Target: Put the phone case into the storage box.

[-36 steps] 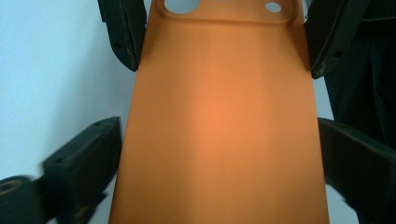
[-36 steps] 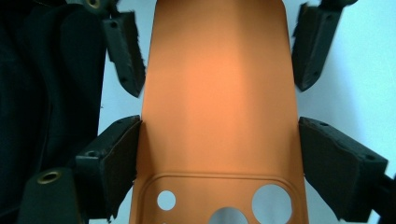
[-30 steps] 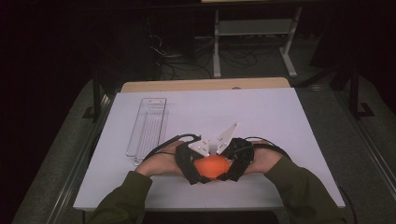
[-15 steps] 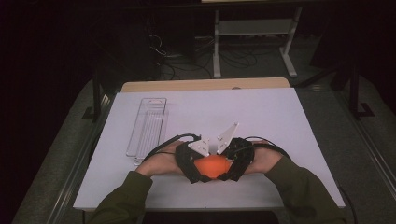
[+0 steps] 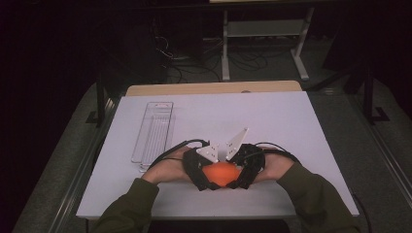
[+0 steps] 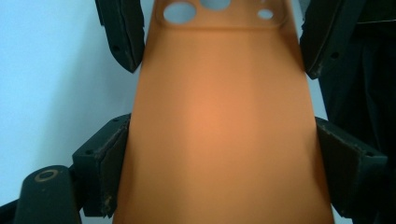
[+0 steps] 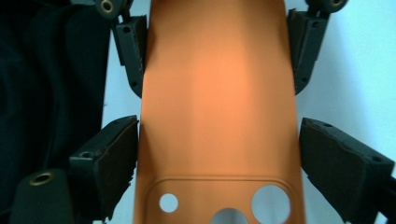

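Note:
An orange phone case point(image 5: 221, 174) lies flat between my two grippers near the front of the white tabletop point(image 5: 291, 126). My left gripper point(image 5: 198, 171) has just been closing, and in the left gripper view its pads point(image 6: 108, 163) press on the long edges of the case point(image 6: 219, 116). From the opposite side my right gripper point(image 5: 248, 167) holds the end with the camera cut-outs point(image 7: 271, 203). Its jaws have just been opening slightly, with the case point(image 7: 219, 93) still between them and the pads point(image 7: 116, 154) at its edges.
A clear plastic tray point(image 5: 153, 131) lies lengthwise at the left of the tabletop, beyond the left hand. A wooden table edge point(image 5: 214, 88) runs along the far side. Past it are dark floor, cables and a metal stand point(image 5: 262, 34).

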A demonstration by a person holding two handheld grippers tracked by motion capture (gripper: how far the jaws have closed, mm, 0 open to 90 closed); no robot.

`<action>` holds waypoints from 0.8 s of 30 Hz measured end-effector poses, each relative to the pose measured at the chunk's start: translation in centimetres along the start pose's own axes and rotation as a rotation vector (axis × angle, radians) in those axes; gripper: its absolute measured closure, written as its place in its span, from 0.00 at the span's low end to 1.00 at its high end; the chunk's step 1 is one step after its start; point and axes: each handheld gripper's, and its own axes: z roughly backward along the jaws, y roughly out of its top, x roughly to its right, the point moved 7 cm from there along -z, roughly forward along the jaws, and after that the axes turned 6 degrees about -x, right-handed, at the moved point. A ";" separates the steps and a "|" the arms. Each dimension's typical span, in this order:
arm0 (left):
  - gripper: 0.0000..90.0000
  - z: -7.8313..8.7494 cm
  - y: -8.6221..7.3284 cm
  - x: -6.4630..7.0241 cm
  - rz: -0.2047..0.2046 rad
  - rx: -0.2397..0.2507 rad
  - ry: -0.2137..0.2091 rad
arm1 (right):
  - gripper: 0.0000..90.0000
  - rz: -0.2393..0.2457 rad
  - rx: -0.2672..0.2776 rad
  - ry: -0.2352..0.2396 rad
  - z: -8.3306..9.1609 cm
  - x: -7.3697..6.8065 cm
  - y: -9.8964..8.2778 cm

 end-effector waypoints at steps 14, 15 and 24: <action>0.17 0.4 -0.4 -0.8 0.043 -0.022 0.056 | 0.00 -0.053 0.053 -0.055 1.1 1.0 -0.1; 0.17 0.4 -0.4 -0.9 0.048 -0.019 0.064 | 0.00 -0.057 0.056 -0.059 1.2 1.0 -0.2; 0.18 1.0 -0.5 -1.9 0.126 0.021 0.128 | 0.00 -0.102 0.099 -0.105 2.5 1.9 -0.6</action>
